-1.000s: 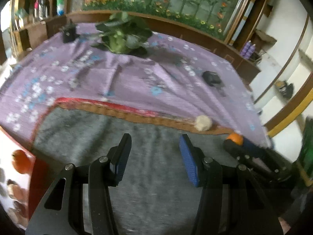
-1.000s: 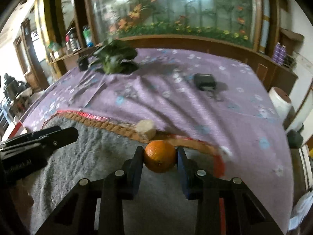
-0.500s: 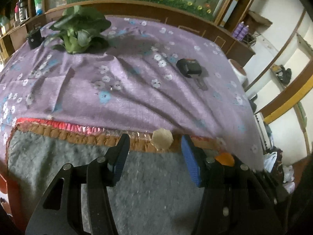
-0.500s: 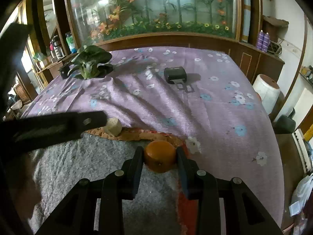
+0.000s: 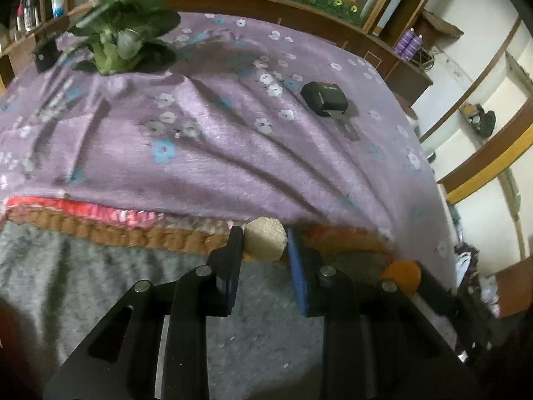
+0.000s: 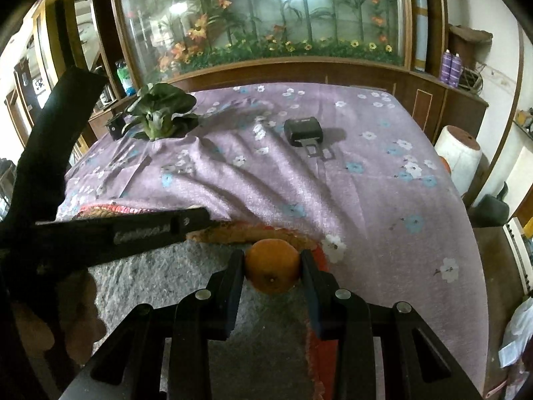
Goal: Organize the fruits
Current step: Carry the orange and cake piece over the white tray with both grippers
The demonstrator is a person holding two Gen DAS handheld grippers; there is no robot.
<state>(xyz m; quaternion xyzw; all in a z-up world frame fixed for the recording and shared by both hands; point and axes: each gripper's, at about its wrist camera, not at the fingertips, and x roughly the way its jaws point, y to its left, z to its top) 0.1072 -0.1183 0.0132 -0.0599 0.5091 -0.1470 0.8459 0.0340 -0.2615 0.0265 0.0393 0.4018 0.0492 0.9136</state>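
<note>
A: Start at the left gripper (image 5: 265, 245). What are its jaws doing?

B: Closing. A pale, bumpy fruit (image 5: 265, 239) sits between them, low in the centre of the left wrist view, and both pads already look to be touching its sides. It lies right on the woven orange border (image 5: 133, 235) where the grey mat (image 5: 100, 283) meets the purple flowered cloth (image 5: 233, 140).

A: Why come at it from that angle?

B: My guess is that the steep downward pitch lets the fingers straddle the fruit from above without dragging the cloth.

A: And the right gripper (image 6: 272, 266)?

B: Clamped on an orange (image 6: 272, 266), lower centre of its own view, pinched across the widest part. Held there, I'd judge, so it stays put while the other hand collects its piece. In the left view the same orange peeks out at lower right.

A: Anything further out?

B: In the right view the left tool crosses the left edge as a dark bar. Beyond, mid-frame, a black buckle (image 6: 303, 130) lies on the cloth, and a leafy green plant (image 6: 160, 113) sits upper left. Neither is fruit, so both probably stay where they are.

A: Where do the fruits go?

B: I cannot tell; no bowl or tray shows in either view.
</note>
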